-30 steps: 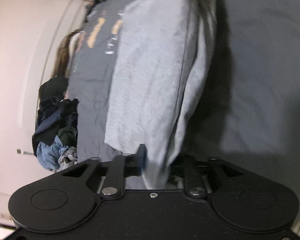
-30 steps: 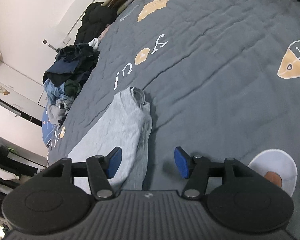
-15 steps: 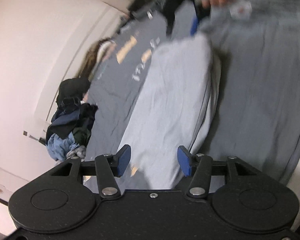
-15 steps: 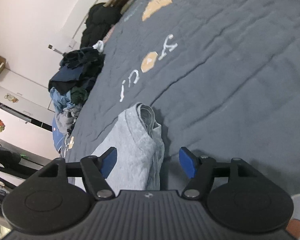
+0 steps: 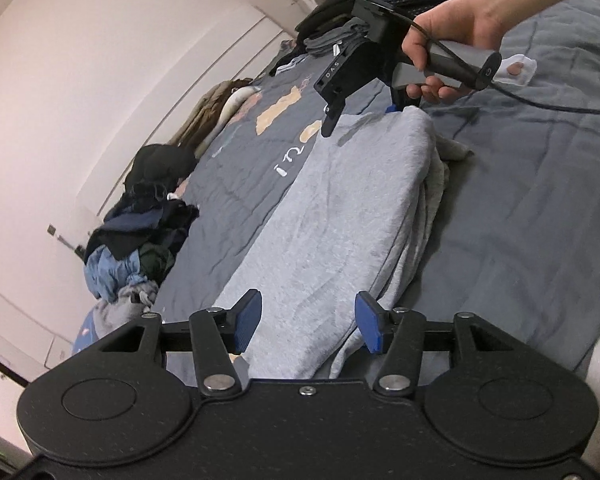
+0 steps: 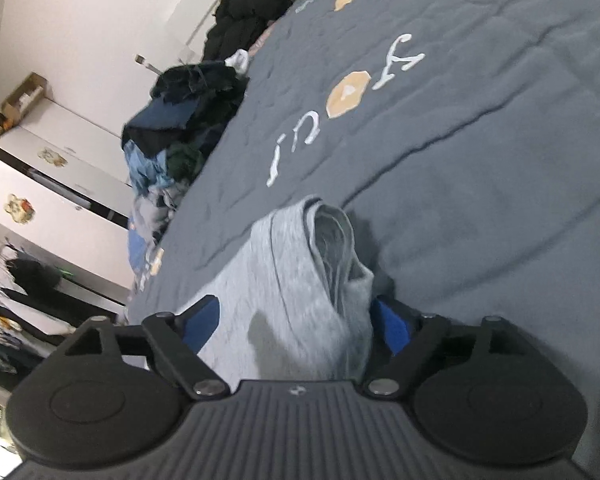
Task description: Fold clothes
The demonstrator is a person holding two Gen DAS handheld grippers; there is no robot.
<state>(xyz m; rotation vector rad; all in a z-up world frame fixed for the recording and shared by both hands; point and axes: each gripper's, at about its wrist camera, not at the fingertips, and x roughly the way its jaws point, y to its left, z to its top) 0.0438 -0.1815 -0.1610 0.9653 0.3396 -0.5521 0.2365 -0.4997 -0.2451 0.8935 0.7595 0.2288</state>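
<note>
A light grey garment lies folded into a long strip on the dark grey quilt. My left gripper hangs over its near end, open, the blue pads apart with cloth below them and none pinched. At the far end a hand holds my right gripper down at the collar corner. In the right wrist view the garment's collar end lies between the right gripper's jaws, which are opening wide. The right pad sits beside the cloth edge without squeezing it.
A heap of dark and blue clothes lies along the bed's left edge by the white wall, also seen as the heap. More folded clothes and a white sock lie at the far end. White cupboards stand beyond the bed.
My left gripper let go of the grey garment's edge, opened and rolled level; the garment now lies flat. My right gripper came down closer to the collar end, its jaws spreading wider.
</note>
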